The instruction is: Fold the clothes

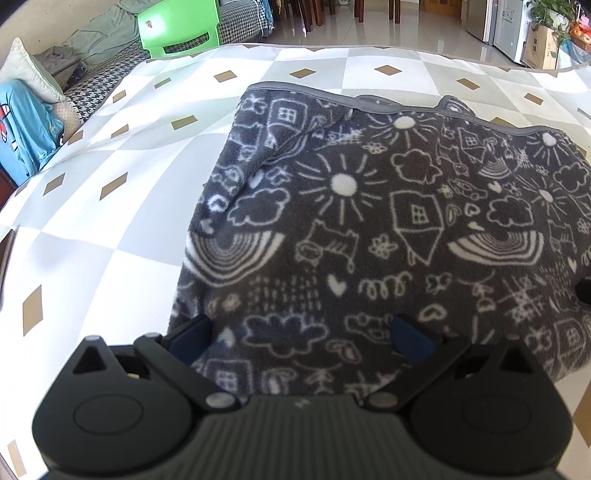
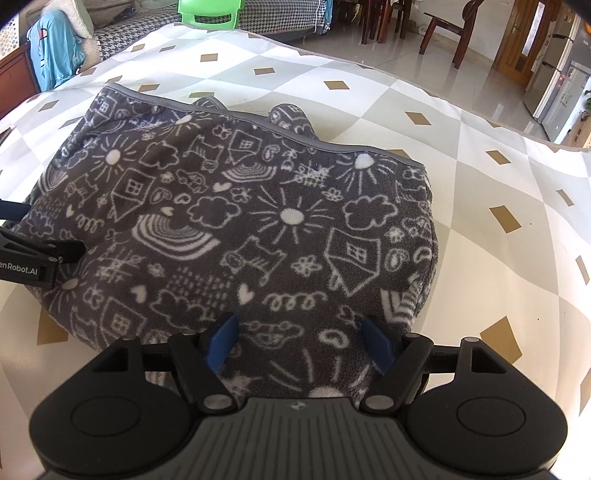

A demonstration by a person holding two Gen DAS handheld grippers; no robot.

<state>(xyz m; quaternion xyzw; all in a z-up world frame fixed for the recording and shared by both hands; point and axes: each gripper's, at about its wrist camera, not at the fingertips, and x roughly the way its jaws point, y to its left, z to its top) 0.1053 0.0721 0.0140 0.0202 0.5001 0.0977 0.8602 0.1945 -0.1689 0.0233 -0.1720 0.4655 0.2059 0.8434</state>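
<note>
The left gripper (image 1: 303,338) has its jaws spread wide over the near left part of one folded grey fleece garment (image 1: 388,229); the pads do not appear to press the cloth. The right gripper (image 2: 299,341) likewise stands spread over the garment's near right part, cloth lying between its blue pads. The garment's piped hem runs along its far edge. It lies in the middle of a checked white-and-grey tablecloth (image 1: 110,155), with bare cloth to the left, right and far side. Beyond the far table edge stands one green chair (image 1: 177,27).
</note>
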